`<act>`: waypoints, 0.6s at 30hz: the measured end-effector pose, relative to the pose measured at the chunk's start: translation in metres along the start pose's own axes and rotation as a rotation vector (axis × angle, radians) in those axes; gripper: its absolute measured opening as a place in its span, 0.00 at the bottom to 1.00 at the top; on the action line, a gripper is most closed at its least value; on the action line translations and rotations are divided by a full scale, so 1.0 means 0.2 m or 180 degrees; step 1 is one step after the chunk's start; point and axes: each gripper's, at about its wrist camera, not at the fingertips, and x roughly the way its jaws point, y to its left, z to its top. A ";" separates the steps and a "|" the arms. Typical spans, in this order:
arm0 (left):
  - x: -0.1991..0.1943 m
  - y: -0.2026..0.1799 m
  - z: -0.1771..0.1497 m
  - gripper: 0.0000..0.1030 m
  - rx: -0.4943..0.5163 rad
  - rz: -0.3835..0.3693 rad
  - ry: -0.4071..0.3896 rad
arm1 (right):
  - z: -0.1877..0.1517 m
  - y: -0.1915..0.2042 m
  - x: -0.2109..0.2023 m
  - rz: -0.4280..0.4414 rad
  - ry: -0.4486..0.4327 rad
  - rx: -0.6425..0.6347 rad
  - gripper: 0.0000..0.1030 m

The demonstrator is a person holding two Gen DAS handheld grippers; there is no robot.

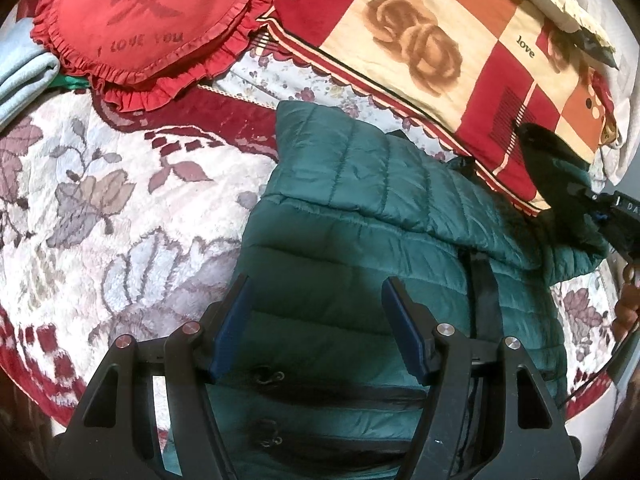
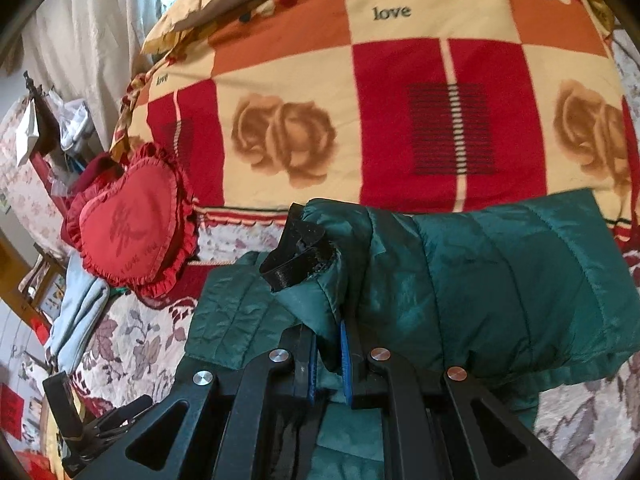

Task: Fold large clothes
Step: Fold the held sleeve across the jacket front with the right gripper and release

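- Bed cover (image 1: 100,184), floral, one: carries everything.
- Quilt (image 2: 360,92), checked with roses, one, behind the jacket.
- Jacket (image 1: 360,264), green, padded, one: lies on the bed cover, one sleeve (image 2: 500,280) lifted.
- Heart cushion (image 1: 148,20), red, one; pale blue folded cloth (image 1: 20,76), one, beside it.
- Step, as judged: sleeve fold-in. Next move calls for carrying the sleeve across the body and laying it flat.
- Right gripper (image 2: 328,356): clamped on sleeve fabric near the cuff.
- Left gripper (image 1: 316,320): jaws wide, holding nothing, over the jacket body.
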 end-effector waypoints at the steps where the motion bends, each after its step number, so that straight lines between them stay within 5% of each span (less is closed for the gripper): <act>1: 0.00 0.00 0.00 0.65 -0.0007 -0.0002 0.0001 | -0.01 0.01 0.02 0.0013 0.0028 0.0000 0.08; 14: 0.00 0.03 0.00 0.65 -0.0059 -0.0022 0.0013 | -0.13 0.23 0.36 0.0203 0.0389 -0.0052 0.09; 18: 0.00 0.05 0.00 0.65 -0.0070 -0.0023 0.0025 | -0.19 0.28 0.46 0.0075 0.0464 -0.0143 0.14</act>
